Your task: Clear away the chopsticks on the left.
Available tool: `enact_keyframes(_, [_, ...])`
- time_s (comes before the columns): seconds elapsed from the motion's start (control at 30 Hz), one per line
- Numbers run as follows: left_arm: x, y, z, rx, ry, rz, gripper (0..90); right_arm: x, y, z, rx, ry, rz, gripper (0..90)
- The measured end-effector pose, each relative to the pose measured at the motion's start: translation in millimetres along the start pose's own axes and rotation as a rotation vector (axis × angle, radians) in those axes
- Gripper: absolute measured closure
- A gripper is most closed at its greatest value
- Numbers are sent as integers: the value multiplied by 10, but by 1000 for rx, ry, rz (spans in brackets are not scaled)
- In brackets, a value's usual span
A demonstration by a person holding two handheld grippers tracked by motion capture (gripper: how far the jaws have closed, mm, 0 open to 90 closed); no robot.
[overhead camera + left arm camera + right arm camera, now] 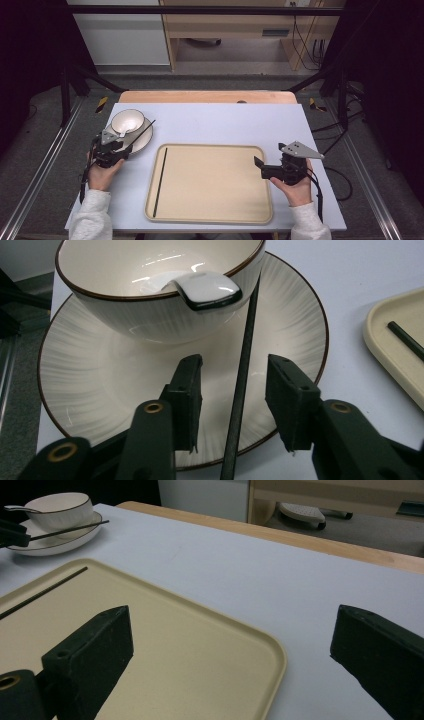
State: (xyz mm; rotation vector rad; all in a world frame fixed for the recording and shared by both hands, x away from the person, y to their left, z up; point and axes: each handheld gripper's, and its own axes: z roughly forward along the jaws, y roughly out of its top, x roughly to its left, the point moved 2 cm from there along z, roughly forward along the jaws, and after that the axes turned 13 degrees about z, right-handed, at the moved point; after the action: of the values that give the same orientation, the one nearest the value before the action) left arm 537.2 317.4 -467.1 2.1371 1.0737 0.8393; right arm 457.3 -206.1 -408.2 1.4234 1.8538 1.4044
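A black chopstick (243,375) lies across the near right part of a ribbed cream plate (142,140), its far end leaning against the side of the bowl (127,120) that stands on the plate, its near end running off the plate's rim toward the person. The left gripper (235,390) is set around this chopstick: in the left gripper view its jaws stand one on each side of the stick with a gap on both sides, partly open and not closed on it. A white spoon (207,289) rests in the bowl with its handle end hooked over the near rim, just beside the chopstick's far end. Plate and bowl sit at the far left of the pale blue table (225,120), and the left hand (102,175) holds its gripper at the plate's near edge. Just right of the plate lies a beige tray (215,185), occupying the near middle of the table; a second black chopstick (160,181) lies inside it along its left side, running near to far. At the tray's right edge the right gripper (258,165), held by the right hand (296,191), points left over the tray; in the right gripper view its jaws are spread wide with nothing between them. Beyond the table's far edge a strip of bare wood (207,96) shows.
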Motion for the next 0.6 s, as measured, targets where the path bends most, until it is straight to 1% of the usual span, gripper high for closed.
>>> enact_keyframes(0.03, [5, 6, 8, -7, 3, 0, 607, 4, -2, 1, 2, 2, 2, 36])
enact_keyframes(0.1, [10, 13, 32, -8, -5, -1, 641, 10, -4, 6, 2, 3, 1, 36])
enact_keyframes(0.17, [18, 21, 71, 12, -13, 8, 667, 10, -6, 11, 3, 5, -4, 36])
enact_keyframes(0.33, [10, 37, 125, 18, -27, 18, 730, 8, -14, 23, 9, 4, -7, 37])
enact_keyframes(0.4, [11, 27, 140, 30, -34, 11, 753, 7, -14, 23, 9, 5, -3, 36])
enact_keyframes(0.6, [-10, 37, 134, 15, -52, 3, 816, 10, -19, 32, 10, 6, -1, 37])
